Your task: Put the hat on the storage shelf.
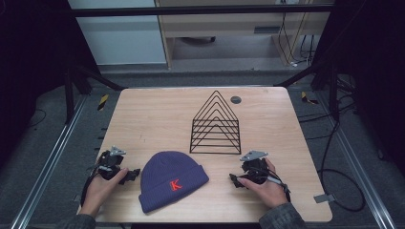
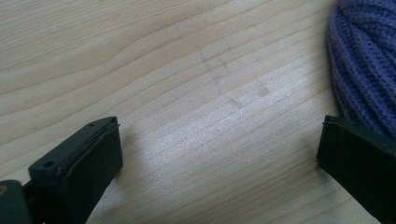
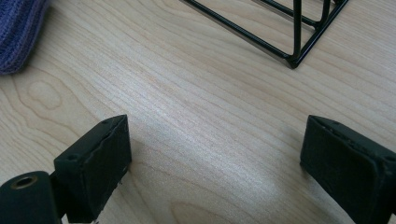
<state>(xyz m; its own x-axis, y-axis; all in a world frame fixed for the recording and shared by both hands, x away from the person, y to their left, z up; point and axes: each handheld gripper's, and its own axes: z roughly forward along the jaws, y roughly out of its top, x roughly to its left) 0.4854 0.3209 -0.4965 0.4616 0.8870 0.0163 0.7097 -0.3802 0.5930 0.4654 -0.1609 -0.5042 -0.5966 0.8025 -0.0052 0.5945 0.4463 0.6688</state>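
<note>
A purple knit beanie [image 1: 172, 180] with a red letter K lies flat near the front edge of the wooden table [image 1: 157, 114]. Behind it and to the right stands a black wire rack [image 1: 216, 125] shaped like a row of triangles. My left gripper [image 1: 133, 173] rests on the table just left of the beanie, open, with bare wood between its jaws; the beanie's ribbed edge [image 2: 364, 65] lies beside one jaw. My right gripper [image 1: 235, 180] sits right of the beanie, open over bare wood, with the rack's corner [image 3: 292, 58] ahead and the beanie [image 3: 18, 32] at the far left.
A small dark round disc [image 1: 236, 99] is set in the table near the back right. Metal frame rails [image 1: 52, 157] run along both sides of the table, and cables [image 1: 334, 176] lie on the floor to the right.
</note>
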